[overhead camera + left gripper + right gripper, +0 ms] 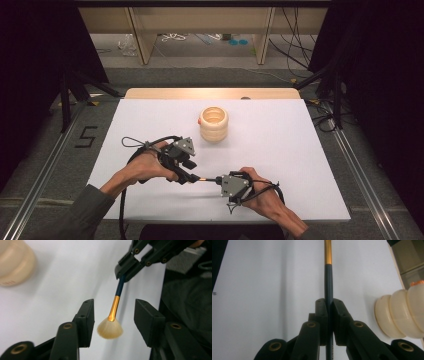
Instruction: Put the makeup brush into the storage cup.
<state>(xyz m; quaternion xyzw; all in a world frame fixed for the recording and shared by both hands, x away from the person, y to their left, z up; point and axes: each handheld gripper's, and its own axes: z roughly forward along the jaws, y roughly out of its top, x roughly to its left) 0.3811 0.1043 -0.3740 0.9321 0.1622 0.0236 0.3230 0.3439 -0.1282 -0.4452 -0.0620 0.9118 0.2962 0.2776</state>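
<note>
White tabletop (280,150): right gripper (328,312) fingers clamped on a dark-handled, gold-ferruled fan brush (114,312), whose bristles sit between the left gripper (113,320) fingers, spread apart.

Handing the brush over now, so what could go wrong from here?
1. The left gripper stands open around the ferrule and bristles; closing there could crush the bristles rather than grip the handle.
2. The right gripper pinches the thin brush handle; releasing before the left grips may drop it on the table.
</note>
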